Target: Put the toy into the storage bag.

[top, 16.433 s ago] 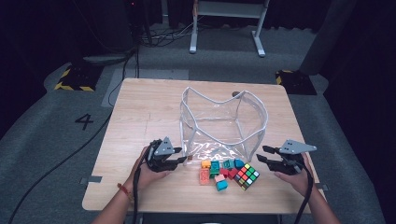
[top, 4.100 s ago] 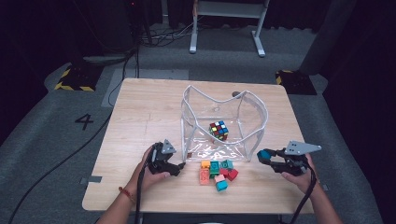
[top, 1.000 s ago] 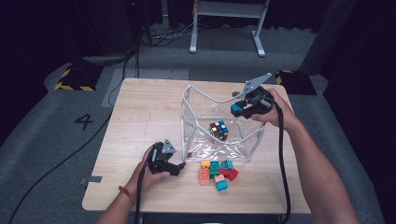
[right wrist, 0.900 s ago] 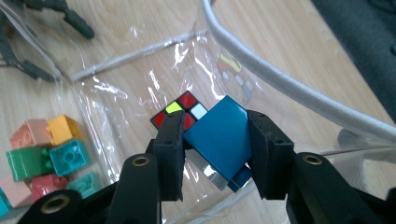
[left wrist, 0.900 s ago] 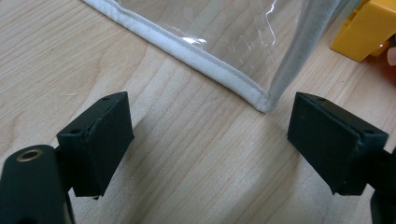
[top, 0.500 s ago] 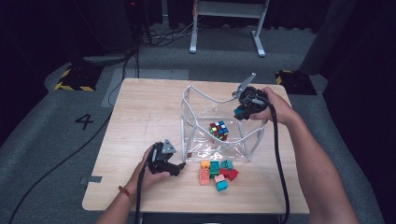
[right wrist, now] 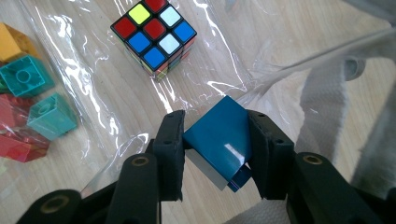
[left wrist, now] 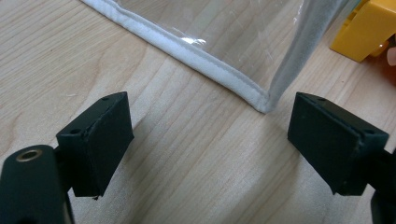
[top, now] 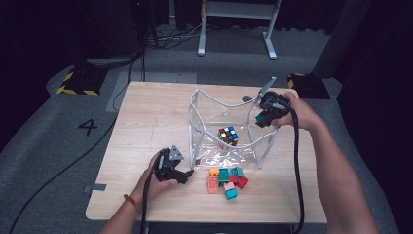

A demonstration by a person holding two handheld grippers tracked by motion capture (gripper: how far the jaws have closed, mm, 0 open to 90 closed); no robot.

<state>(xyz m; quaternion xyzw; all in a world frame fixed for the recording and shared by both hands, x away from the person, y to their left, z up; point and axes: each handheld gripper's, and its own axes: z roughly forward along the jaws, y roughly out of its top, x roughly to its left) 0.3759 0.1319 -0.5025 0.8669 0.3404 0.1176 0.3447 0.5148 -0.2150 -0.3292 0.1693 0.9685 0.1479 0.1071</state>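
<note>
Moved: your right gripper has come in from the bag's far right corner and dipped over its right rim since a second ago; the left one has stayed put.
Right gripper: jaws closed on a blue block, gripped across its flat sides and tilted, so it should fall clear when you let go.
Blue block: held above the clear bag, not yet inside, with the Rubik's cube lying on the bag's floor below.
Left gripper: jaws wide apart, holding nothing, resting at the bag's near left corner (probably there to steady it).
Loose blocks: teal, red, orange and pink, clustered on the wooden table just in front of the bag.
</note>
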